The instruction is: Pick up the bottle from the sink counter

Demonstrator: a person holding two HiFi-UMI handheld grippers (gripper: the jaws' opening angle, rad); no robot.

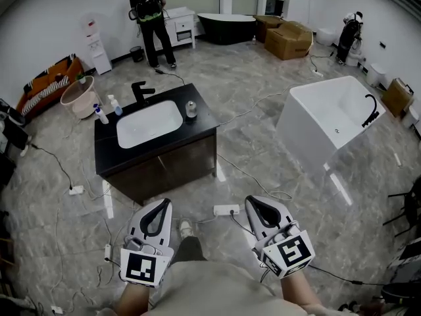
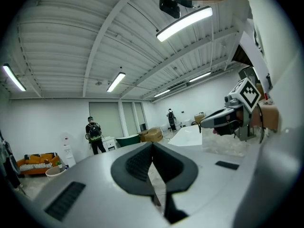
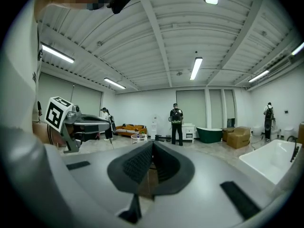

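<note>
Approach step: I hold the left gripper (image 1: pixel 160 206) and right gripper (image 1: pixel 258 203), fingers fully closed and empty, well short of the bench (image 1: pixel 197 135). The bottle (image 1: pixel 115 105) stands at ten o'clock of the basin (image 1: pixel 149 124). The next move, as I judge it, is to advance and open the fingers.

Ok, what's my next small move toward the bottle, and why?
Probably step closer to the sink counter, carrying both grippers forward. The left gripper and right gripper are shut, empty and held low, well short of it, while the bottles stand at its left end beside the basin.
</note>
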